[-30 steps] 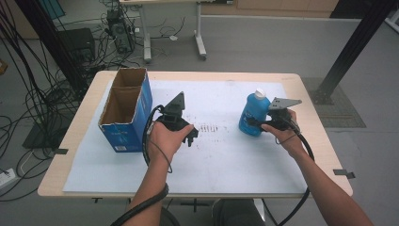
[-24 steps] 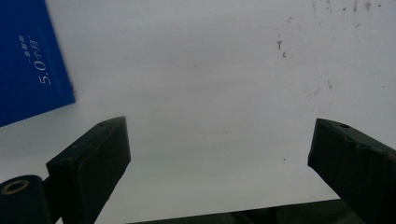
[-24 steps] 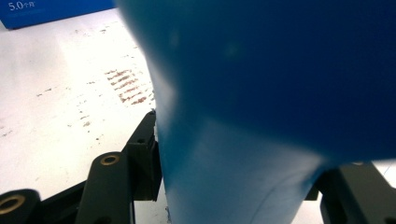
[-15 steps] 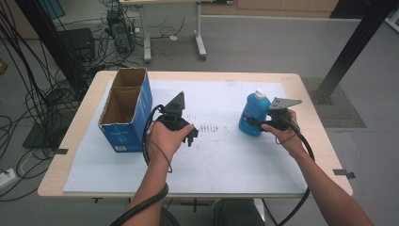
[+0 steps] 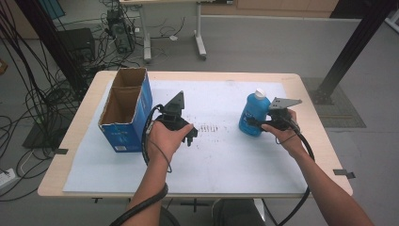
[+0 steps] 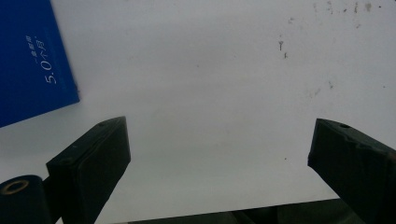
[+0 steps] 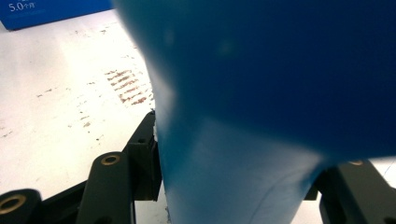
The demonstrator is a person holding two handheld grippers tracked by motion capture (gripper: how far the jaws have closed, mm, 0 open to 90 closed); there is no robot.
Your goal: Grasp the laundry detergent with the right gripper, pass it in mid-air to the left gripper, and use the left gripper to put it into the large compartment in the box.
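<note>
Upright blue bottle point(image 5: 254, 115) on the white mat point(image 5: 226, 160), right side of the table point(image 5: 66, 155), clamped by the right gripper point(image 5: 254, 123); left gripper point(image 5: 190, 136) released over bare mat beside the open blue box point(image 5: 124, 113)

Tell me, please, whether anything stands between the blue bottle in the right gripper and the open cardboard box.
Only the left gripper, held open beside the box, sits roughly on that line; the right gripper grips the blue bottle.
</note>
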